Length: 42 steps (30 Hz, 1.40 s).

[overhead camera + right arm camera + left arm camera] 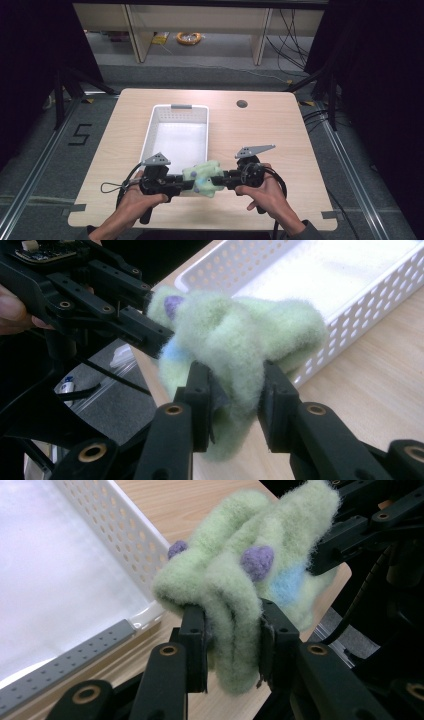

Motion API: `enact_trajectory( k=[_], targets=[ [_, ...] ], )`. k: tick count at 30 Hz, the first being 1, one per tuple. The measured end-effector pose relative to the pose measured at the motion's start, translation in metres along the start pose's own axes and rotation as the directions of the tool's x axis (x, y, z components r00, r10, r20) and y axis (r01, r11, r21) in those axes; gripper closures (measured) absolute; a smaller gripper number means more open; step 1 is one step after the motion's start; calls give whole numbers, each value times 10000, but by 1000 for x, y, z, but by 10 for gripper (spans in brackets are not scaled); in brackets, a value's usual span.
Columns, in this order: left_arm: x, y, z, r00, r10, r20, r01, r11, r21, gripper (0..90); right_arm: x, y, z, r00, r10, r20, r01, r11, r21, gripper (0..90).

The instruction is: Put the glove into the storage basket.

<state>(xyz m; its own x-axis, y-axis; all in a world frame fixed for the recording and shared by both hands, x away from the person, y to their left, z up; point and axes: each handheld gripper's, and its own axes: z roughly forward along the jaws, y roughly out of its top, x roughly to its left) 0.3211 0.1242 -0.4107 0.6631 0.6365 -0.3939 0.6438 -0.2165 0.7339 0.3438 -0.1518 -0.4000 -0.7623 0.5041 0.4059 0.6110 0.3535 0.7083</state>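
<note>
On a pale wooden tabletop point(260, 135) in a dim room, a fuzzy light-green fleece cloth with purple knobs and a blue patch point(204, 179) hangs bunched between two hand-held tools, just off the near end of a white perforated plastic basket point(150, 131). The left tool point(231, 630) is clamped on one side of the cloth and the right tool point(235, 390) on the other, so its long axis runs hand to hand. The basket lies straight ahead, about as near to either hand.

I work in what looks like a lab: my wooden table point(260, 130) stands on grey floor between metal rails point(360, 190), dark curtains at both sides, cables point(295, 35) trailing by far benches.
</note>
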Motion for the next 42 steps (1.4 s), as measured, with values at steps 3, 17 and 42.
enact_trajectory(
  k=[3,17,42],
  targets=[
    [3,3,-3,10000,13,-59,-13,10000,14,686,-2,6,2,9998,-211,35,211,9998,-41,705],
    [23,13,-14,9991,-267,-331,265,9996,-68,685,-4,31,20,9999,-99,-81,100,9999,139,705],
    [79,29,-17,9883,-1091,-1070,1115,9936,166,685,-23,74,73,9996,231,160,-242,9973,700,705]
  ],
)
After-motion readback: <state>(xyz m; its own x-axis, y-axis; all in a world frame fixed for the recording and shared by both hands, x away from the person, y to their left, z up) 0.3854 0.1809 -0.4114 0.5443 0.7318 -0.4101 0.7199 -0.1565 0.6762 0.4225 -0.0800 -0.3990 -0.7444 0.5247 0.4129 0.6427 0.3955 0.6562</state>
